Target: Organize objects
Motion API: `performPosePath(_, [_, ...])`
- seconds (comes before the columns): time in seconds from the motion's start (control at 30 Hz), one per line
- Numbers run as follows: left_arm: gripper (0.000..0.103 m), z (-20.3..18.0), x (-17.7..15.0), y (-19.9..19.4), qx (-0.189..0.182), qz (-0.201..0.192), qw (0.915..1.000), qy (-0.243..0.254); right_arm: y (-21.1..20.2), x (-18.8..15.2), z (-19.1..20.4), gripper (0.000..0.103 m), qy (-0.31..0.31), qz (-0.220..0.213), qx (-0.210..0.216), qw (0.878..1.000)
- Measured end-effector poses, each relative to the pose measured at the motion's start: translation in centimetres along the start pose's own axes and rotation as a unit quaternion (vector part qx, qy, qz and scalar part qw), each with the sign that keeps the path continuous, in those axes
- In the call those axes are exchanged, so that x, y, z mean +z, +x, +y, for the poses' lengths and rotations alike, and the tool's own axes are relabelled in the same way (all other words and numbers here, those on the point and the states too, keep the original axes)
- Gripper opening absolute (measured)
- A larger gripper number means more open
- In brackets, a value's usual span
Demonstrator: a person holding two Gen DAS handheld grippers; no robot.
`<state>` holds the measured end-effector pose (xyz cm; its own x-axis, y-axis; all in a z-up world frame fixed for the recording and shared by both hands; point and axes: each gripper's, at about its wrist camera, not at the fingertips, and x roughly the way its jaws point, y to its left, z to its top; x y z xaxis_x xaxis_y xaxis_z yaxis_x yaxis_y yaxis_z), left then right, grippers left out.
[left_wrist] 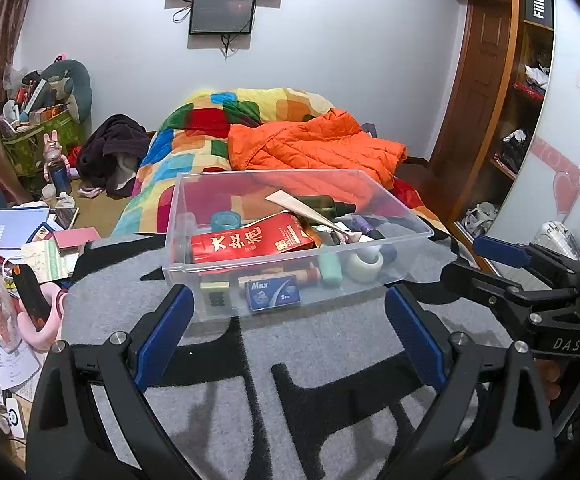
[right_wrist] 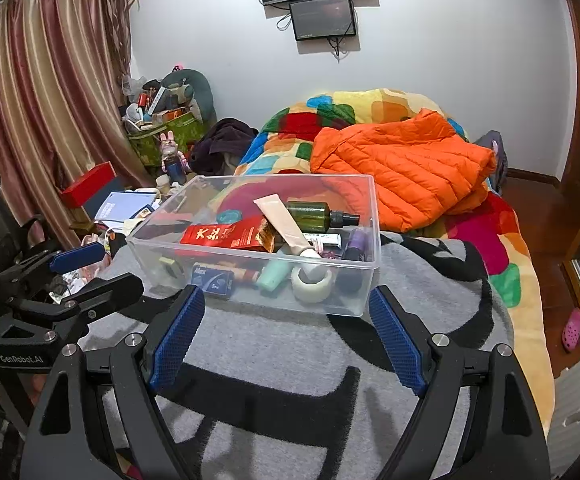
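Note:
A clear plastic bin (left_wrist: 193, 276) (right_wrist: 366, 280) sits on a grey and black blanket (left_wrist: 330, 344) (right_wrist: 290, 340). It holds a red tea box (left_wrist: 249, 242) (right_wrist: 225, 236), a dark green spray bottle (left_wrist: 322, 204) (right_wrist: 314, 214), a beige tube (left_wrist: 310, 210) (right_wrist: 283, 222), a blue Max box (left_wrist: 273, 293) (right_wrist: 212, 279), a tape roll (left_wrist: 364, 265) (right_wrist: 312, 283) and a mint tube (left_wrist: 330, 272) (right_wrist: 274, 274). My left gripper (left_wrist: 287, 300) is open and empty just in front of the bin. My right gripper (right_wrist: 285, 300) is open and empty at the bin's near wall.
Behind the bin lie a patchwork quilt (left_wrist: 193, 148) (right_wrist: 502, 248) and an orange down jacket (left_wrist: 314, 146) (right_wrist: 402, 172). Cluttered books and papers (left_wrist: 21, 224) (right_wrist: 125, 204) lie to the left. A wardrobe (left_wrist: 510, 120) stands at the right. Each gripper shows in the other's view (left_wrist: 530, 280) (right_wrist: 61, 280).

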<state>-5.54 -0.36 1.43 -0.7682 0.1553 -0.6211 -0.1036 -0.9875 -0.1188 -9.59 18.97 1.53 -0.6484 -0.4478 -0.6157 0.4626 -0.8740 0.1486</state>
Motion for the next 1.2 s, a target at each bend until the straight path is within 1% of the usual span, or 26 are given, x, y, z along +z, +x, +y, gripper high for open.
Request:
performPosePath(0.27, [0.097, -0.10, 0.03, 0.26, 0.000, 0.002, 1.0000, 0.000, 0.25, -0.17, 0.19, 0.082, 0.002, 0.004, 0.005, 1.000])
performPosePath(0.93, [0.097, 0.19, -0.04, 0.02, 0.003, -0.004, 1.0000, -0.004, -0.17, 0.08, 0.37, 0.082, 0.003, -0.004, 0.007, 1.000])
performPosePath(1.2, [0.098, -0.07, 0.12, 0.13, -0.006, 0.003, 1.0000, -0.003, -0.27, 0.13, 0.32, 0.082, 0.004, -0.005, 0.007, 1.000])
